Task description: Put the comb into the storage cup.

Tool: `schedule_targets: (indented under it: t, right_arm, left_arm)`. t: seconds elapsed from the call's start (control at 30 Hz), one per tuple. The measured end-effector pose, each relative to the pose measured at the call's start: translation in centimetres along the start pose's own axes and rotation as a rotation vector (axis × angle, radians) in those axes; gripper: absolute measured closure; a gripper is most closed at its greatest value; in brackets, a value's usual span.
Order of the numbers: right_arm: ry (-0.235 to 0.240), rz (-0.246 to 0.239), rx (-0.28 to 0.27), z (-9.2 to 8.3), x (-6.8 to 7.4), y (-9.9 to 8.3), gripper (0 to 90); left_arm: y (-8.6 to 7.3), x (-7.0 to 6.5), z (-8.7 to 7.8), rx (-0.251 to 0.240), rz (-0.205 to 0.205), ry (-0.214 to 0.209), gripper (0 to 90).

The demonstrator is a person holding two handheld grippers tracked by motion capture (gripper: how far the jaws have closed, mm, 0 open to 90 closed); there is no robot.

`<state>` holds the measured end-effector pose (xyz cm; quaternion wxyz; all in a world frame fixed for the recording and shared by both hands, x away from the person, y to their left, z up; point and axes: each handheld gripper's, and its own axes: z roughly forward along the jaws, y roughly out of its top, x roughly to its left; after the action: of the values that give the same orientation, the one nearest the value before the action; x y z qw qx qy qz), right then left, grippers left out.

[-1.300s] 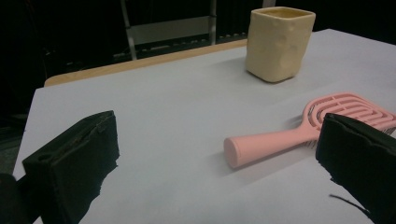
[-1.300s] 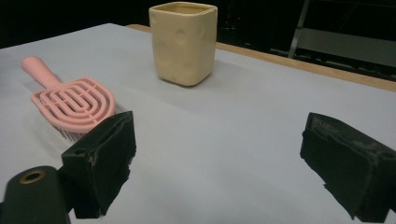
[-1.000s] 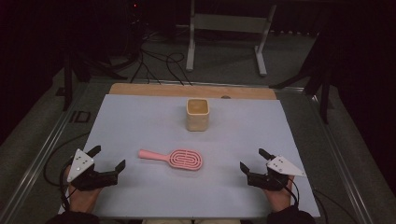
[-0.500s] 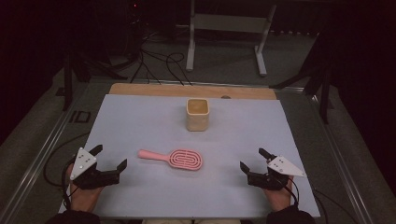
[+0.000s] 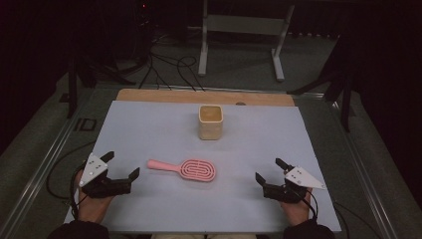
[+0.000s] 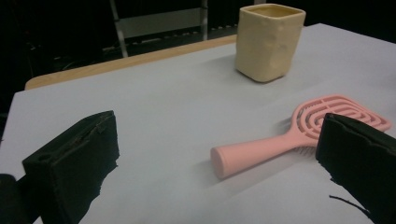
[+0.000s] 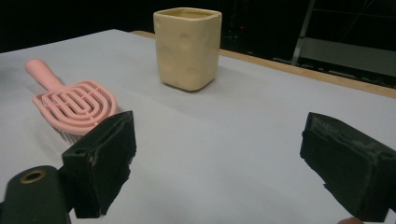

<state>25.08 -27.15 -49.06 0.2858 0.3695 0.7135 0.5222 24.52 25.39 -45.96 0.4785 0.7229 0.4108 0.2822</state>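
Observation:
A pink hairbrush (image 5: pixel 186 169) lies flat on the white table cover (image 5: pixel 149 124), with its handle pointing left. Behind it stands a cream square cup (image 5: pixel 210 122), upright. My left gripper (image 5: pixel 121 164) rests at the front left, open and holding nothing, a short way left of the handle tip. My right gripper (image 5: pixel 268 169) rests at the front right, open and holding nothing, right of the brush head. The left gripper view shows the brush (image 6: pixel 299 135) and cup (image 6: pixel 268 42) beyond my left gripper (image 6: pixel 218 122). The right gripper view shows the brush (image 7: pixel 74 107) and cup (image 7: pixel 188 46) beyond my right gripper (image 7: pixel 219 123).
A wooden strip (image 5: pixel 204 96) runs along the table's far edge. Beyond it are cables on the floor and a metal stand (image 5: pixel 241 22) in the dark. Metal rails (image 5: pixel 45 164) flank the table on both sides.
My left gripper has edged slightly to the right, toward the brush handle. The right gripper, brush and cup have stayed where they were.

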Motion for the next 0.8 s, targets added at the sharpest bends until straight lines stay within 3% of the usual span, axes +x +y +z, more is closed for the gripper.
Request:
schedule_targets:
  t: [0.8]
  right_arm:
    - [0.005, 0.006, 0.008, 0.1, 0.0, 0.0, 10.6]
  left_arm:
    - [2.0, -2.6, 2.7, 0.043, 0.085, -0.106, 0.3]
